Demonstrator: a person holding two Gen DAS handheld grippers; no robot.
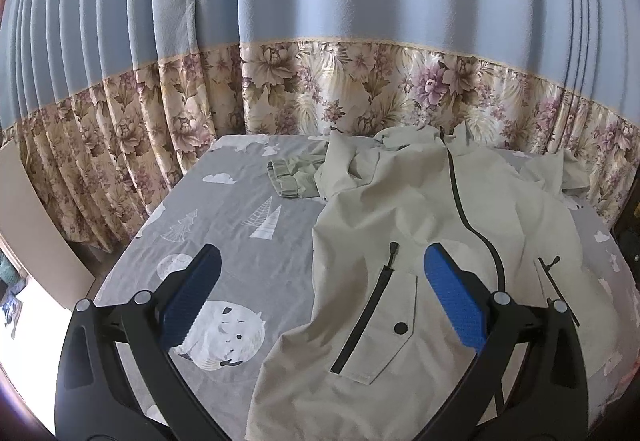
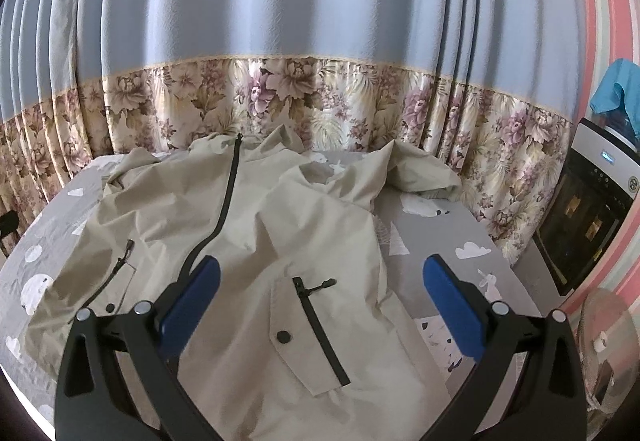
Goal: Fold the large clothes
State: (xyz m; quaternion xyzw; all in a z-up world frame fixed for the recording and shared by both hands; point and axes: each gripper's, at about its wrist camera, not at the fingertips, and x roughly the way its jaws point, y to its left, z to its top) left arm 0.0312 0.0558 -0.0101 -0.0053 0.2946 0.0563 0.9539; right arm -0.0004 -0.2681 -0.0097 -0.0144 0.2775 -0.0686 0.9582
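A pale beige jacket point(image 1: 420, 209) with a black front zipper lies spread front-up on a grey printed bed sheet point(image 1: 240, 225). Its left sleeve point(image 1: 296, 177) is bunched up near the far edge. My left gripper point(image 1: 322, 261) hovers open over the jacket's left hem edge, with nothing between its blue pads. In the right wrist view the same jacket point(image 2: 280, 225) fills the middle, its right sleeve point(image 2: 412, 173) crumpled toward the curtain. My right gripper point(image 2: 320, 273) stands open above the right pocket point(image 2: 316, 321), holding nothing.
A blue curtain with a floral lower band point(image 1: 360, 81) hangs close behind the bed. A black appliance point(image 2: 588, 209) and a fan point(image 2: 604, 345) stand at the bed's right side. Bare sheet point(image 2: 440, 241) lies right of the jacket.
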